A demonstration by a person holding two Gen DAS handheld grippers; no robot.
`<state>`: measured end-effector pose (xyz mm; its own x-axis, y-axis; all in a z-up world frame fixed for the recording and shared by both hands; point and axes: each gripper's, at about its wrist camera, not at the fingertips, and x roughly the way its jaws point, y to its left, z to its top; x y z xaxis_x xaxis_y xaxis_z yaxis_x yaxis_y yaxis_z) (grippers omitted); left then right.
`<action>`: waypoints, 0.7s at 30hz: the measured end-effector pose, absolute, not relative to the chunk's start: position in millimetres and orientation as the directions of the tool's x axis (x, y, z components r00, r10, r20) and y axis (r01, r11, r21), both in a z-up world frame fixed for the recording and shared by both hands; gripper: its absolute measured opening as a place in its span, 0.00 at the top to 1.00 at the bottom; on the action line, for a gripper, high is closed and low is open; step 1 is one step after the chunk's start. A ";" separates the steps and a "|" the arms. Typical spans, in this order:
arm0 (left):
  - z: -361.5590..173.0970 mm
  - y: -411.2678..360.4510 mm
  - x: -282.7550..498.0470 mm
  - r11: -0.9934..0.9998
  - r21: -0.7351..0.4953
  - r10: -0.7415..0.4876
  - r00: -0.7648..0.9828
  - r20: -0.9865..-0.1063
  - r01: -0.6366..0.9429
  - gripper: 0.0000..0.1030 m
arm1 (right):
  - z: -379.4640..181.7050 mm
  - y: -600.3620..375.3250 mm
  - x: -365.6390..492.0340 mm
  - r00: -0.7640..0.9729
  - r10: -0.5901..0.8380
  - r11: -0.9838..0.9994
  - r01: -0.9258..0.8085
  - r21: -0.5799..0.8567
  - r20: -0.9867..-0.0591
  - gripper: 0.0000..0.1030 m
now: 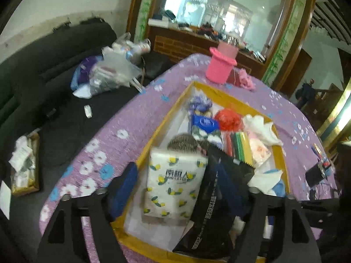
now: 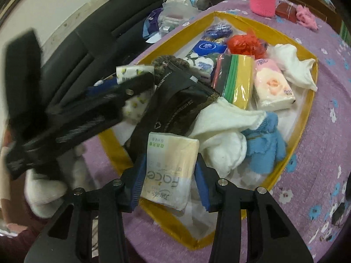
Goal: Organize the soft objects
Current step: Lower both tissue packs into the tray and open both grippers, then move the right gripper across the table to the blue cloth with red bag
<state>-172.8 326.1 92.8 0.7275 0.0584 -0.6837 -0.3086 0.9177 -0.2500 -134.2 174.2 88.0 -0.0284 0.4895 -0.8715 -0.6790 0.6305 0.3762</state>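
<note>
A yellow-rimmed clear box [image 1: 230,97] [image 2: 307,109] on the purple flowered cloth holds several soft things. My right gripper [image 2: 171,177] is shut on a cream tissue pack [image 2: 169,168], which it holds over the box's near corner with a blue pad on each side. My left gripper [image 1: 182,186] [image 2: 138,96] stands open over the box's left end. Between its fingers lie a lemon-print tissue pack [image 1: 173,186] [image 2: 133,71] and a black foil pouch [image 1: 210,208] [image 2: 175,103]; the left pad [image 1: 122,188] is clear of the pack. The pouch partly hides the right finger.
In the box also lie a white cloth [image 2: 221,131], a blue knitted glove [image 2: 263,149], a pink tissue pack [image 2: 272,87], a coloured stack [image 2: 234,81] and a red bag [image 2: 243,43]. A pink knitted cup [image 1: 221,65] stands beyond the box. A dark sofa [image 1: 43,65] with plastic bags [image 1: 109,72] lies left.
</note>
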 end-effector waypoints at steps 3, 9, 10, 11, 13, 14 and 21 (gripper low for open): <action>106.7 320.9 -184.4 0.915 -0.193 0.156 0.750 -0.643 -0.356 0.11 | 84.8 179.6 -137.6 0.002 0.481 0.623 -0.704 0.340 -0.877 0.56; 121.9 310.5 -196.0 0.880 -0.081 0.332 0.729 -0.599 -0.468 0.04 | 94.3 172.9 -140.5 0.012 0.533 0.598 -0.713 0.366 -0.846 0.54; 122.2 308.5 -196.6 0.876 -0.069 0.347 0.723 -0.597 -0.477 0.04 | 98.7 169.4 -141.3 0.016 0.551 0.590 -0.714 0.376 -0.834 0.54; 122.0 306.2 -197.0 0.872 -0.054 0.362 0.716 -0.597 -0.487 0.04 | 102.1 166.8 -141.8 0.021 0.563 0.587 -0.715 0.381 -0.826 0.54; 121.5 300.2 -198.9 0.869 -0.033 0.381 0.709 -0.593 -0.494 0.04 | 111.1 159.5 -143.4 0.040 0.587 0.582 -0.716 0.387 -0.808 0.54; 121.7 295.8 -197.8 0.868 -0.024 0.388 0.707 -0.591 -0.496 0.03 | 115.8 155.2 -144.0 0.050 0.597 0.581 -0.715 0.389 -0.801 0.54; 133.0 268.8 -201.2 0.877 0.008 0.399 0.720 -0.568 -0.480 0.03 | 136.2 116.7 -138.9 0.125 0.633 0.616 -0.679 0.400 -0.764 0.47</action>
